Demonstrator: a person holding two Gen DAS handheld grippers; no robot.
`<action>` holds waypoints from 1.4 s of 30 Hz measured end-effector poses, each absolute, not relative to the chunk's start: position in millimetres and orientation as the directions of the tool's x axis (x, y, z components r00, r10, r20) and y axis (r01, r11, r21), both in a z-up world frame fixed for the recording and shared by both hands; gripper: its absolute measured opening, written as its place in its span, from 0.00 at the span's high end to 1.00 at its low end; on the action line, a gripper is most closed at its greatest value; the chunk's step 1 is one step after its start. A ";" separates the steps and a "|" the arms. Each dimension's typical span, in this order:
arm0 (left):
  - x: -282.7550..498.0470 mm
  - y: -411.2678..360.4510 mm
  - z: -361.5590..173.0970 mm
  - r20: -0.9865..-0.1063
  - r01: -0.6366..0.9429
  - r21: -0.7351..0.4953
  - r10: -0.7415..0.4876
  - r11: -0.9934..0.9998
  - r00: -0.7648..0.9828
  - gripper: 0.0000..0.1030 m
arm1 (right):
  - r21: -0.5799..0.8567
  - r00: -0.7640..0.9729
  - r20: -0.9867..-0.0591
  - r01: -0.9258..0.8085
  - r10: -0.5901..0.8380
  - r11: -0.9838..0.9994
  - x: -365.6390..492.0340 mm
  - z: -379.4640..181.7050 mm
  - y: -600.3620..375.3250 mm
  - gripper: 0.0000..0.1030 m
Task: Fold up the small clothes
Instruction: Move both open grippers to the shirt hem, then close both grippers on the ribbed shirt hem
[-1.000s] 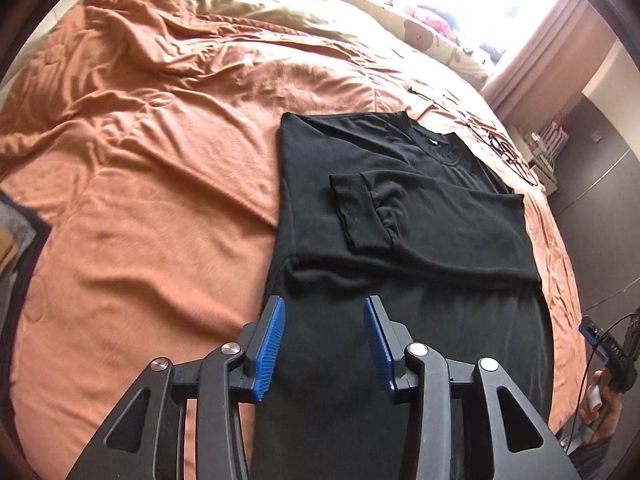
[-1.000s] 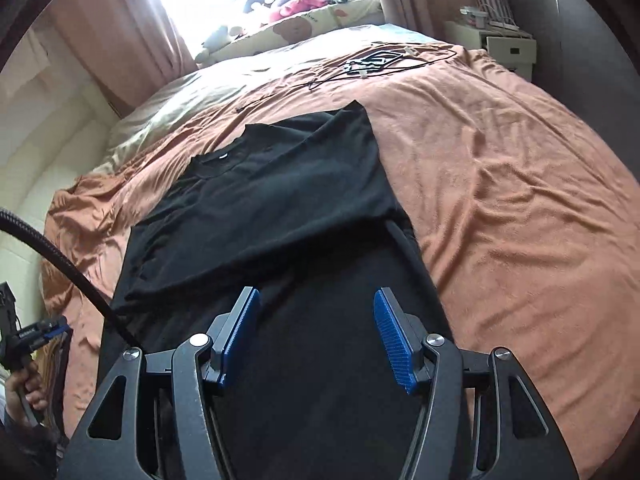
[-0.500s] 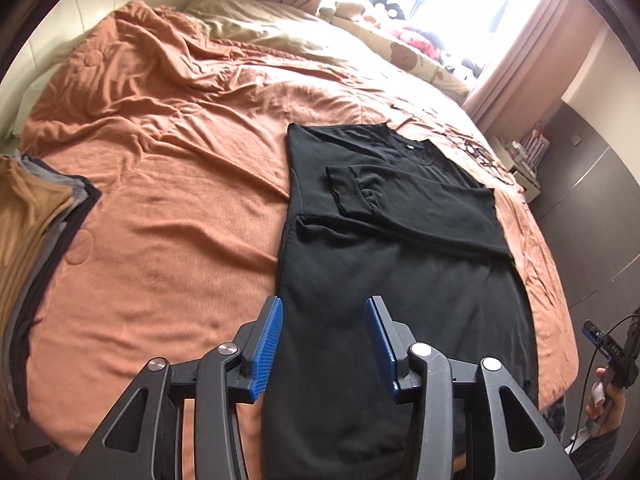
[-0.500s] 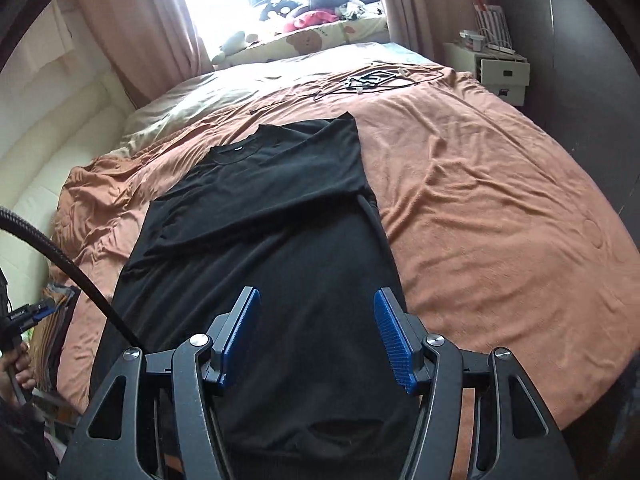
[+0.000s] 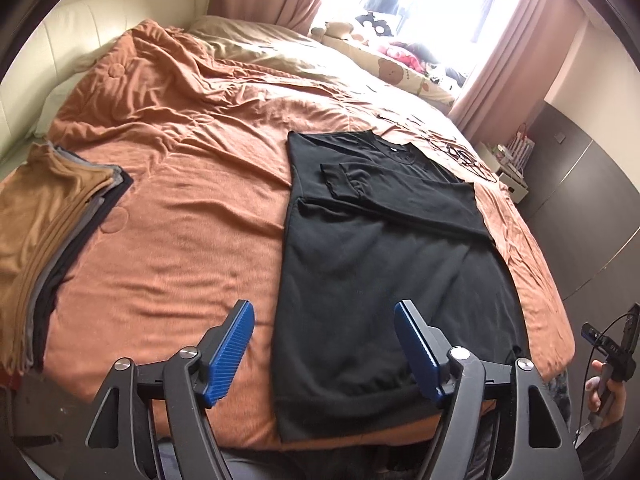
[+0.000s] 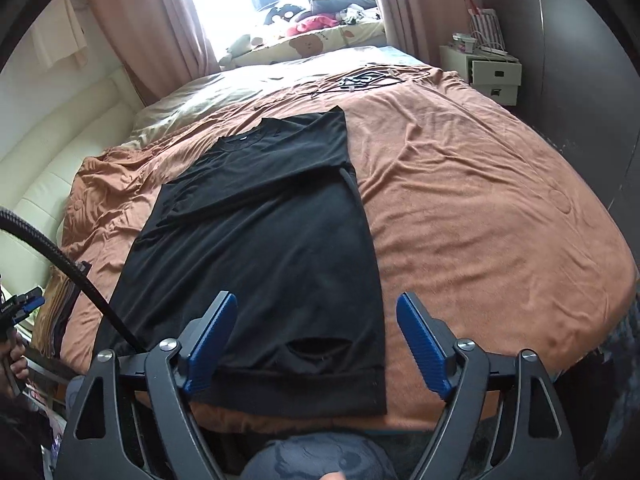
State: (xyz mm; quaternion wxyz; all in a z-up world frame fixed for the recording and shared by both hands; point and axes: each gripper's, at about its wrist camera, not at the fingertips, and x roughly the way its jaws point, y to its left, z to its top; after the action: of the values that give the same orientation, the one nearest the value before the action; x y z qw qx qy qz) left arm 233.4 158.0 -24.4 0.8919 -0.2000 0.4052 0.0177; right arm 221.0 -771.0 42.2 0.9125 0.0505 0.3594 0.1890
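Observation:
A black long-sleeved top (image 5: 384, 264) lies flat on the orange bedspread (image 5: 168, 216), both sleeves folded across its chest, its hem at the bed's near edge. My left gripper (image 5: 324, 328) hovers above the hem's left corner, its jaws opening with nothing gripped between the blue pads. In the right wrist view the same top (image 6: 264, 240) stretches away from me, and my right gripper (image 6: 316, 320) hangs over the hem's right corner, jaws also opening and empty. A small hole shows in the cloth near the hem (image 6: 320, 348).
A stack of folded clothes (image 5: 44, 236), tan on top, sits at the bed's left edge. Tangled cables (image 6: 364, 78) lie at the far end of the bed. A white bedside drawer unit (image 6: 486, 76) stands at the back right. A cream padded headboard (image 5: 80, 40) lines the left.
Both grippers pulled back toward the foot of the bed and rose a little, so the whole top and its hem came into view. Both pairs of jaws spread wider.

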 end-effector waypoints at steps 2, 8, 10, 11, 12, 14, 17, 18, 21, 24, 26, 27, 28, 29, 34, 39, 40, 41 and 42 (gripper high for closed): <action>225.4 156.8 -26.3 -0.730 -0.199 -0.335 -0.120 0.921 0.673 0.19 | 0.230 0.669 -0.638 -0.306 0.381 0.924 214.9 37.9 -777.2 0.16; 202.2 154.1 -42.4 -0.737 -0.211 -0.327 -0.110 0.921 0.666 0.11 | 0.235 0.669 -0.649 -0.277 0.362 0.932 197.3 20.3 -792.7 0.14; 193.5 152.9 -50.6 -0.741 -0.211 -0.317 -0.103 0.925 0.663 0.11 | 0.236 0.665 -0.654 -0.273 0.360 0.933 192.2 15.0 -793.8 0.14; 189.9 152.6 -54.5 -0.744 -0.212 -0.313 -0.100 0.926 0.661 0.11 | 0.242 0.659 -0.657 -0.276 0.366 0.930 189.6 11.6 -794.1 0.14; 186.1 152.3 -59.1 -0.747 -0.213 -0.312 -0.100 0.926 0.657 0.11 | 0.244 0.654 -0.660 -0.277 0.369 0.929 187.0 8.7 -793.5 0.14; 178.4 153.4 -68.8 -0.752 -0.221 -0.314 -0.100 0.923 0.652 0.11 | 0.242 0.657 -0.659 -0.277 0.367 0.930 182.7 2.6 -794.2 0.14; 168.3 154.4 -80.0 -0.741 -0.217 -0.337 -0.116 0.916 0.662 0.11 | 0.267 0.652 -0.648 -0.288 0.393 0.920 180.1 -8.1 -796.3 0.14; 164.9 155.5 -86.7 -0.740 -0.221 -0.348 -0.122 0.911 0.661 0.11 | 0.275 0.649 -0.648 -0.288 0.398 0.918 180.7 -12.8 -797.1 0.14; 160.3 158.6 -106.4 -0.744 -0.231 -0.392 -0.158 0.891 0.650 0.12 | 0.288 0.656 -0.643 -0.270 0.394 0.919 181.6 -27.1 -800.5 0.14; 159.9 162.0 -125.7 -0.746 -0.238 -0.429 -0.193 0.871 0.637 0.21 | 0.301 0.653 -0.644 -0.262 0.398 0.917 181.4 -41.8 -798.6 0.14; 161.0 164.5 -136.4 -0.745 -0.243 -0.451 -0.212 0.859 0.633 0.29 | 0.297 0.651 -0.646 -0.267 0.399 0.917 182.7 -48.4 -794.9 0.14; 161.7 165.1 -141.0 -0.743 -0.244 -0.462 -0.223 0.852 0.631 0.35 | 0.292 0.649 -0.648 -0.271 0.398 0.917 183.9 -51.0 -791.6 0.14; 162.9 166.1 -145.1 -0.741 -0.244 -0.475 -0.235 0.846 0.629 0.40 | 0.290 0.646 -0.652 -0.272 0.398 0.917 185.3 -53.5 -789.2 0.14; 163.8 167.2 -148.6 -0.739 -0.244 -0.486 -0.245 0.839 0.628 0.41 | 0.290 0.641 -0.656 -0.274 0.399 0.917 188.2 -55.8 -787.5 0.15; 175.2 168.8 -164.5 -0.725 -0.236 -0.536 -0.299 0.811 0.621 0.52 | 0.307 0.630 -0.657 -0.276 0.413 0.911 200.5 -65.6 -778.5 0.20; 189.9 168.1 -182.9 -0.732 -0.243 -0.559 -0.334 0.793 0.594 0.61 | 0.323 0.614 -0.672 -0.261 0.414 0.910 217.7 -84.6 -773.8 0.29; 192.1 167.5 -186.0 -0.734 -0.245 -0.562 -0.339 0.790 0.589 0.63 | 0.325 0.611 -0.675 -0.255 0.412 0.911 220.9 -88.4 -773.5 0.31; 193.8 167.4 -188.5 -0.734 -0.246 -0.563 -0.341 0.789 0.587 0.63 | 0.326 0.609 -0.679 -0.250 0.410 0.912 224.6 -92.6 -774.0 0.32; 196.0 167.2 -190.4 -0.733 -0.244 -0.565 -0.343 0.788 0.588 0.64 | 0.328 0.606 -0.684 -0.243 0.407 0.913 227.7 -96.0 -774.3 0.32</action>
State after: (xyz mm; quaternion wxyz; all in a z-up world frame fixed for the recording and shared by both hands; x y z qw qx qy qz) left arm 196.0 167.2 -190.4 0.8300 -0.3240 0.4531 -0.0300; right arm 227.7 -774.3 -96.0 0.8903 0.1012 0.4048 0.1824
